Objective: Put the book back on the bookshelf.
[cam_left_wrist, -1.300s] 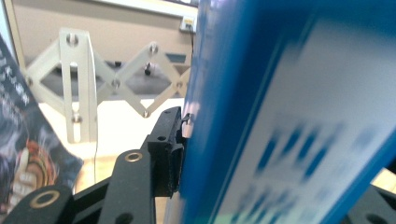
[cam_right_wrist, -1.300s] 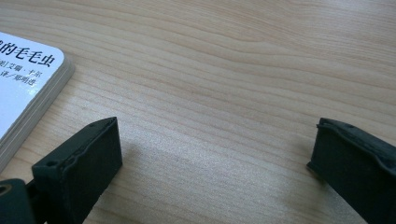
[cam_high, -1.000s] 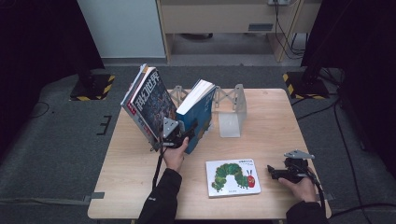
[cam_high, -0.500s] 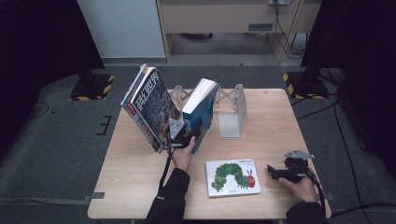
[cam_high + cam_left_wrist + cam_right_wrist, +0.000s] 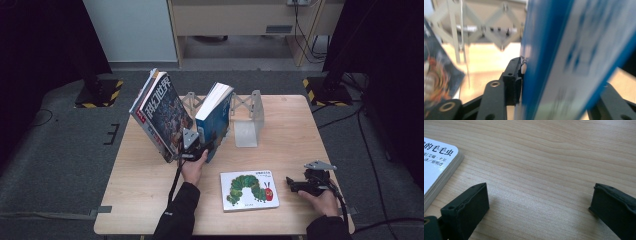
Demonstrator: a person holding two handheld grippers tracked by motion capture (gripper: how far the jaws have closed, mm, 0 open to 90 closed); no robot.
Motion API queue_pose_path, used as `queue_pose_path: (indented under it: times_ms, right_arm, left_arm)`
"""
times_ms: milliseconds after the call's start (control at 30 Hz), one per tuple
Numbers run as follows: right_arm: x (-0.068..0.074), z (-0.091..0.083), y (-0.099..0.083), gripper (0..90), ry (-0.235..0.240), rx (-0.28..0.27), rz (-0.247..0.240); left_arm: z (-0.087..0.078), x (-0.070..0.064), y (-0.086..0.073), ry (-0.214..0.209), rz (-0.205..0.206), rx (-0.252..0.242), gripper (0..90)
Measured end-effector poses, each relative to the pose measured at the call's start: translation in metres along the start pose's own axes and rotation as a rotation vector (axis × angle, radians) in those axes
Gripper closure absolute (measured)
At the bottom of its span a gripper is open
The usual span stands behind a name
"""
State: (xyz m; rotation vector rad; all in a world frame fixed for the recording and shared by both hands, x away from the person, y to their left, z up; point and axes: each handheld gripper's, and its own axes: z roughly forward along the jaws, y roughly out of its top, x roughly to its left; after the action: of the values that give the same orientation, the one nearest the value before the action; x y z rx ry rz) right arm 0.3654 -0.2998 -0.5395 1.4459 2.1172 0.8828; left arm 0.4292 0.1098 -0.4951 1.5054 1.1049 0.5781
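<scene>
Standing tilted near the middle of the pale wood-grain counter (image 5: pixel 150 200), a thick glossy blue book (image 5: pixel 214 120) is pinched at its lower edge between the black jaws of the left gripper (image 5: pixel 196 150), close before a grey metal scissor-lattice book rack (image 5: pixel 247 112). Beside it a dark-covered magazine (image 5: pixel 160 112) is leaned, and a flat white board book (image 5: pixel 249 190) with rounded corners is laid near the front edge. The right gripper (image 5: pixel 300 185) is held low on the counter by a hand, its jaws spread wide over bare wood.

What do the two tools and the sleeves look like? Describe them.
Both tools are black with two blocky jaws. The left tool and right tool each carry a grey three-cornered plate and trail a black cable. Both sleeves are dark.
</scene>
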Motion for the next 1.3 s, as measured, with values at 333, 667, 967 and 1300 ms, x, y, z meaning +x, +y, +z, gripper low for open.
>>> queue_pose_path:
  times_ms: [333, 667, 967, 1300]
  right_arm:
    - [0.0, 0.0, 0.0, 1.9, 0.0, 0.0, 0.0]
    - [0.0, 0.0, 0.0, 1.9, 0.001, 0.0, 0.002]
    - [0.0, 0.0, 0.0, 1.8, 0.0, -0.001, 0.001]
    - [0.0, 0.0, 0.0, 1.8, 0.0, -0.001, 0.0]
  left_arm:
    - [-0.011, 0.001, 0.002, 0.015, 0.037, 0.056, 57.7]
    - [-0.004, 0.001, 0.008, 0.029, -0.002, 0.066, 58.7]
    - [-0.006, -0.014, 0.003, -0.021, 0.059, 0.072, 59.0]
    - [-0.001, -0.025, 0.004, 0.01, 0.071, 0.089, 56.7]
